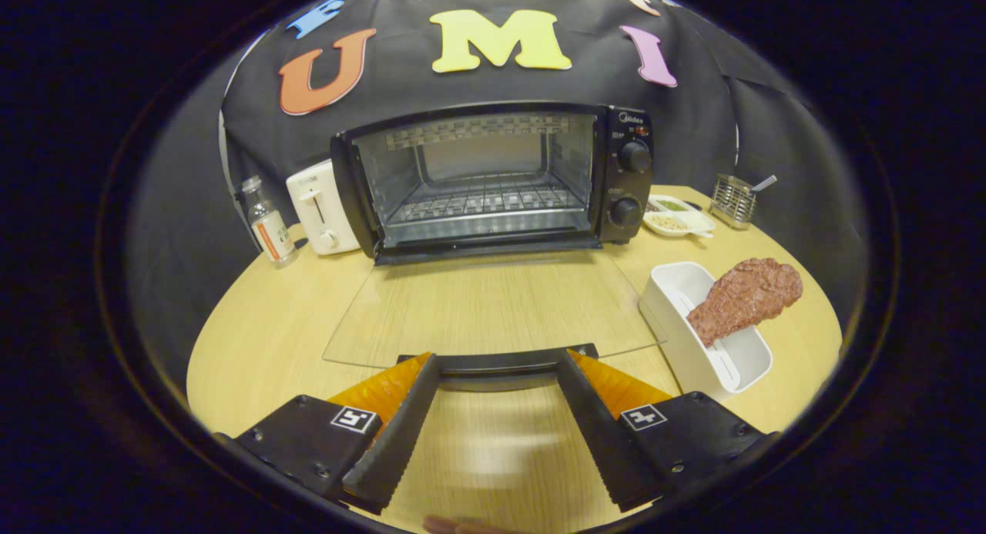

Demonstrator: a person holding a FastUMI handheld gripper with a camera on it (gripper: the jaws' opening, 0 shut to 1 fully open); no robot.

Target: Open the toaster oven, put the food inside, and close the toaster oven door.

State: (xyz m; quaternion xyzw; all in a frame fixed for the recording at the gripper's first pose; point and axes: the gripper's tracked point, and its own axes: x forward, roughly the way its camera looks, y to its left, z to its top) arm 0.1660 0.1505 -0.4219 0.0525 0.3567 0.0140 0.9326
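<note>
Gripper [497, 361] spread wide at open toaster oven door [493, 310] handle.

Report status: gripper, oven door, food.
Gripper open, fingertips at door handle. Toaster oven door fully down. Meat waiting on white tray.

Staged kitchen setup inside a recording booth, not a working kitchen: a black cloth wall [770, 133] hangs directly behind a round wooden table [254, 326]. Kitchen character is shown by a toaster oven [493, 176] with its glass door [493, 310] lowered flat, a white toaster [320, 208], a bottle [266, 222], a dish of seasonings [678, 216] and a wire utensil holder [732, 199]. A white tray [705, 326] carries a piece of meat [743, 297], evidently imitation food.
</note>
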